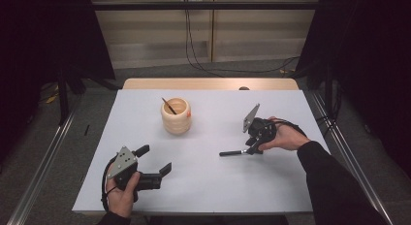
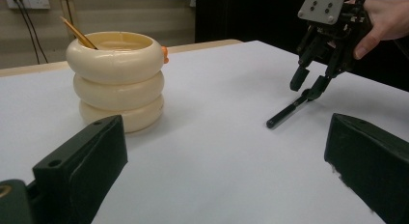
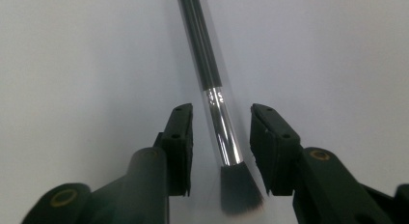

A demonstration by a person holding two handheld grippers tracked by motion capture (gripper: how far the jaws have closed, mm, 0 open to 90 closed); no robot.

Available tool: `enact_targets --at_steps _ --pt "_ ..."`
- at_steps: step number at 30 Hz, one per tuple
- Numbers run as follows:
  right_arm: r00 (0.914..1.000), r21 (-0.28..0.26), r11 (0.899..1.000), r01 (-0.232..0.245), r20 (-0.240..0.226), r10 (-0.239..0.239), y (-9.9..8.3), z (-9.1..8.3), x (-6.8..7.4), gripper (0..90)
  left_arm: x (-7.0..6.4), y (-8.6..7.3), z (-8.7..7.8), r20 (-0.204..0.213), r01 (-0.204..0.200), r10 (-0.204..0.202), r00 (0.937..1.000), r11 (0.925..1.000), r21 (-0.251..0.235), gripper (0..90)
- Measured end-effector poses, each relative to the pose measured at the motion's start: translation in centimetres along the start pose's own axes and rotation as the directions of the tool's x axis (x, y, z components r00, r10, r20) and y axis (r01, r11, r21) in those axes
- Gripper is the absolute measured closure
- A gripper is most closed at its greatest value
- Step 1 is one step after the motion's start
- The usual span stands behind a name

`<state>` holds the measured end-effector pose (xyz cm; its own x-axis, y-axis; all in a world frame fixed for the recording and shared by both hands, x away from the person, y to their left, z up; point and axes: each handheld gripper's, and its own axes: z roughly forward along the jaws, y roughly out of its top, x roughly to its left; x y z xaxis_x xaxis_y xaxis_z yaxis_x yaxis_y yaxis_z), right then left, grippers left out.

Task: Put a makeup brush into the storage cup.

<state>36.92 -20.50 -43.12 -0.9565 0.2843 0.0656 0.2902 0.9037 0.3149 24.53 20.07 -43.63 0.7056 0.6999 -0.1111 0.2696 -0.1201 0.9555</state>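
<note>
High view: a white worktop (image 1: 203, 186) carries a cream ribbed holder (image 1: 176, 116) made of three stacked rings, standing upright toward the far middle of the sheet. A thin dark stick (image 1: 169, 106) leans inside the holder, its upper end tilted away over the rim. To the right of the holder and nearer the person, well apart from it, a makeup brush (image 1: 233, 152) lies flat on the worktop, its black handle pointing back toward the holder's side. The right gripper (image 1: 254, 148) sits over the bristle end of that brush, held by the person's right hand (image 1: 286, 136), with its grey plate tilted up.

In the right gripper view the brush (image 3: 219, 118) runs between the two black jaws: dark bristles nearest the camera, then a shiny metal ferrule, then the black handle stretching away. The jaws stand on either side of the ferrule with a visible gap on both sides, so the right gripper (image 3: 221, 121) is released and straddles the brush without clamping it.

The left gripper (image 1: 156, 160) rests near the front left of the worktop, in front of the holder and well apart from it, held by the left hand (image 1: 122, 188). In the left gripper view its jaws are spread wide with bare worktop between them, grasping nothing; the holder (image 2: 118, 79) stands beyond its left-hand jaw in that view.
</note>
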Motion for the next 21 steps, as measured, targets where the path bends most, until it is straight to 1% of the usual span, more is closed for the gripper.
enact_targets --at_steps 1,2,3,4,6,8,9,11,14,16,17,18,20,21 --pt "0.9998 0.006 1.000 0.022 -0.004 -0.022 0.1 0.1 -0.1 62.9 0.0 0.0 0.0 0.001 -0.002 0.002 1.0000 1.0000 -0.003 1.3" --pt "0.9998 0.010 1.000 0.017 -0.008 -0.017 0.1 0.1 -0.1 64.1 0.0 0.0 -0.1 0.005 -0.006 0.006 1.0000 1.0000 -0.001 1.5" --pt "1.0000 0.024 1.000 0.001 -0.006 -0.001 0.1 0.2 0.0 64.6 0.0 0.0 -0.1 0.003 -0.010 0.010 0.9999 0.9999 0.000 1.6" --pt "0.9999 0.035 0.999 0.016 0.000 -0.016 0.2 0.3 -0.1 64.8 0.0 0.0 -0.1 0.002 -0.008 0.008 1.0000 1.0000 -0.004 1.5" --pt "0.9998 0.057 0.998 0.020 0.003 -0.020 0.1 0.5 -0.1 64.5 0.0 0.0 0.0 0.003 -0.007 0.007 1.0000 1.0000 -0.002 1.5" --pt "0.9988 0.065 0.997 0.049 0.001 -0.049 0.1 0.8 -0.2 65.1 0.0 0.0 0.0 0.004 -0.004 0.004 1.0000 1.0000 -0.001 1.5" --pt "0.9990 0.073 0.996 0.044 0.001 -0.044 0.1 0.8 -0.2 65.5 0.0 0.0 0.0 0.004 -0.004 0.004 1.0000 1.0000 -0.001 1.5" --pt "0.9983 0.093 0.994 0.058 0.000 -0.059 0.2 1.2 -0.1 66.2 0.0 0.0 0.0 0.004 -0.004 0.004 1.0000 1.0000 -0.002 1.6" --pt "0.9985 0.113 0.992 0.055 0.002 -0.055 0.2 1.5 -0.2 66.3 0.0 0.0 -0.1 0.003 -0.005 0.005 1.0000 1.0000 -0.002 1.6" --pt "0.9991 0.125 0.991 0.041 0.001 -0.042 0.1 1.8 -0.3 67.9 -0.1 0.0 -0.1 0.008 -0.015 0.015 0.9999 0.9999 -0.002 1.5" --pt "0.9992 0.131 0.991 0.039 0.003 -0.040 0.1 1.9 -0.3 68.4 -0.2 0.0 0.0 0.015 -0.014 0.014 0.9998 0.9999 -0.003 1.5" --pt "0.9995 0.129 0.991 0.030 0.006 -0.031 0.1 1.8 -0.3 69.1 -0.1 0.0 0.0 0.013 -0.014 0.014 0.9998 0.9999 -0.003 1.5" --pt "0.9986 0.125 0.991 0.050 0.007 -0.052 0.2 1.9 -0.4 69.6 -0.1 0.0 0.0 0.005 -0.014 0.014 0.9999 0.9999 -0.003 1.5" --pt "0.9991 0.137 0.990 0.041 0.006 -0.042 0.2 1.9 -0.3 69.8 -0.1 0.0 -0.1 0.004 -0.017 0.017 0.9998 0.9998 0.000 1.5"
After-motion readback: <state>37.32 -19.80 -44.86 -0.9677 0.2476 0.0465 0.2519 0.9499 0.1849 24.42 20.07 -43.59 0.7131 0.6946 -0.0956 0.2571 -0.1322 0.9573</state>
